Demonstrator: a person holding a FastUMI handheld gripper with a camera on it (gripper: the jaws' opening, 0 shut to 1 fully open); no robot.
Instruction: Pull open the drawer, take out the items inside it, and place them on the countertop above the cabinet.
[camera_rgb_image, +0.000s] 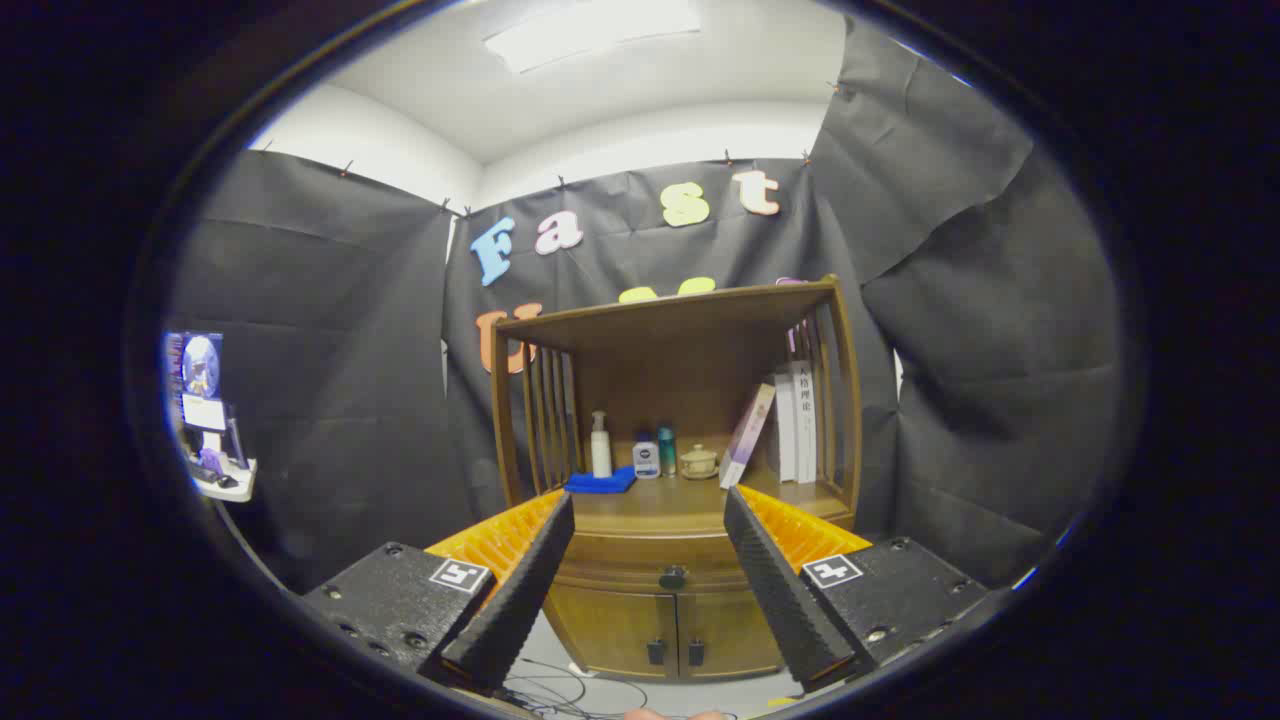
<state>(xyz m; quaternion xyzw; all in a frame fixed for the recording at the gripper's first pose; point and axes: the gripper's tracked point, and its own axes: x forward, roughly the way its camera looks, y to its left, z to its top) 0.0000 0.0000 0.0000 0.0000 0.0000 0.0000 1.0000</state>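
Below the surface (640, 505) of the wooden cabinet (665, 600), the drawer (660, 565) sits fully closed, its front flush with the cabinet body and its dark round knob (672, 577) at mid-width. Nothing of the task appears done: the drawer has not been pulled, its contents are hidden behind the front, and nothing on the surface can be judged to have come from inside. All steps remain, by this view: pulling the drawer open, lifting out each item, and setting each on the surface above.

Relative to the drawer, the hand-held gripper (649, 510) stands well apart and roughly level with the surface, its fingers spread wide and holding nothing. The knob shows in the gap between the two fingers, beyond their tips and a little lower, so the approach looks roughly centred but would call for a forward and slightly downward move before the fingers could close on the knob.

Under the drawer, two cabinet doors (668, 632) are closed, each with a small dark handle by the centre seam. Above the drawer, on the surface, stand a folded blue cloth (600, 482), a white pump bottle (600, 445), two smaller bottles (655, 455), a small lidded jar (698, 462) and several books (785, 420), one leaning. A slatted shelf frame (670, 315) roofs them over. Cables (560, 690) lie on the floor before the cabinet.
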